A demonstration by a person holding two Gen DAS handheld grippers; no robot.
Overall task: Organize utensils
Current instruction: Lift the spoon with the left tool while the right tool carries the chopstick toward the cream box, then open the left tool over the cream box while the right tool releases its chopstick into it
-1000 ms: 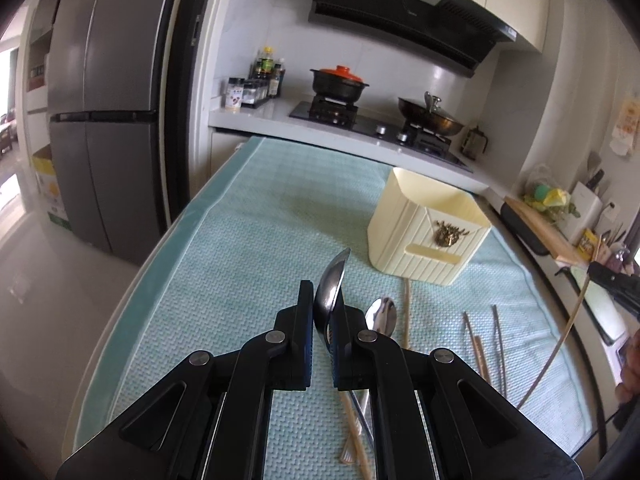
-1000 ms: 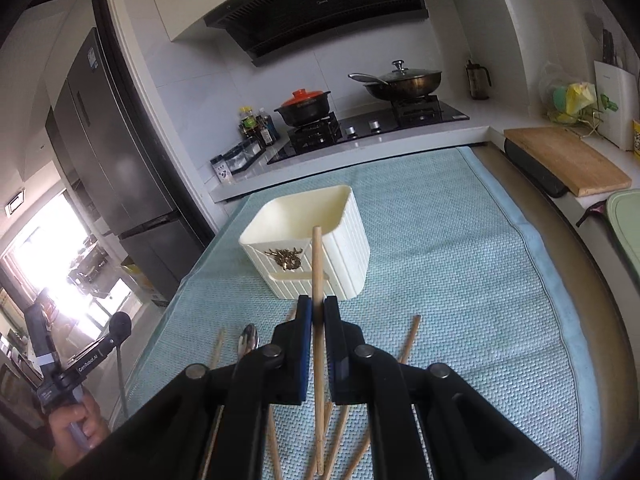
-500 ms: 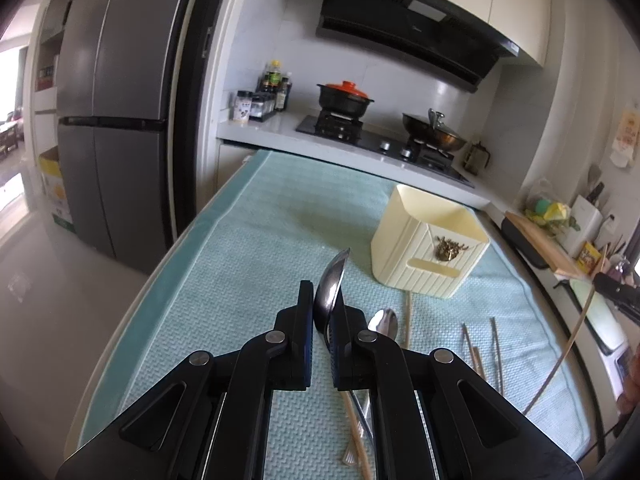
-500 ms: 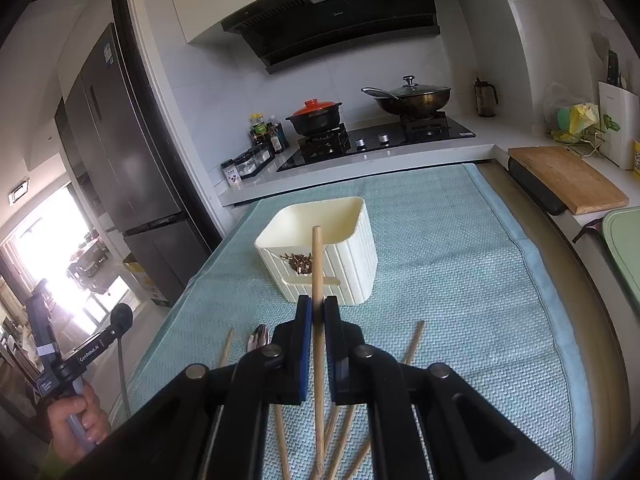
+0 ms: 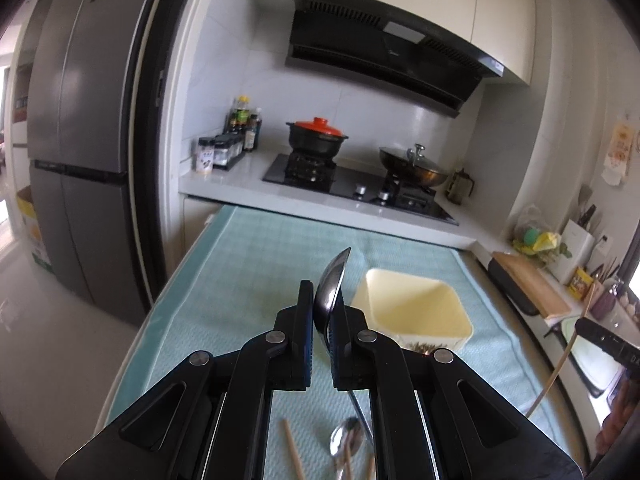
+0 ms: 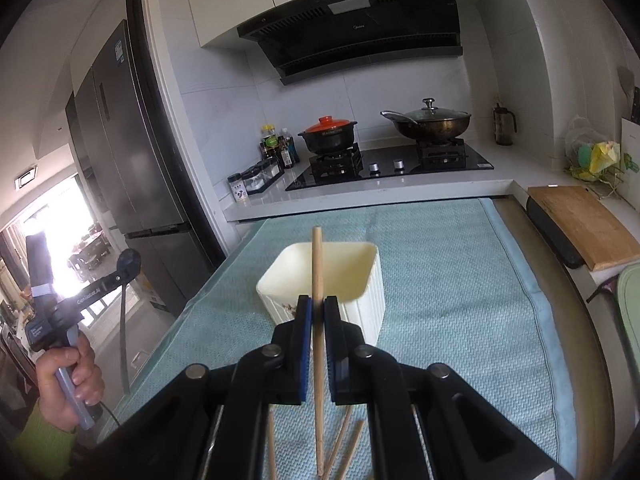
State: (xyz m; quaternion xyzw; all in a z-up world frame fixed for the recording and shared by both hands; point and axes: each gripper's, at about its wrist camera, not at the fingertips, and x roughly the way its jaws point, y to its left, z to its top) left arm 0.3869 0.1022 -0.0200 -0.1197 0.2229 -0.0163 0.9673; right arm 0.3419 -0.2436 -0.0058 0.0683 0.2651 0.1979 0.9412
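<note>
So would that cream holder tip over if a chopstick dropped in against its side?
Probably not easily: the cream holder looks squat, with a wide square mouth and flat base on the textured mat. It seems empty and plastic, so likely light; a hard knock might slide it. The chopstick looks thin and light.

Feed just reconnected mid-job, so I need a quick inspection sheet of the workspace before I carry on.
Surface: teal mat covers the counter.
Job's things: cream holder, looks empty; spoon and loose chopsticks on mat.
Clutter: nothing seen on mat.
Grippers: left claw shut on held spoon; right claw shut on held chopstick.
Cables: thin lead below left handle.
Surroundings: stove, red-lidded pot, wok, fridge, cutting board.
</note>
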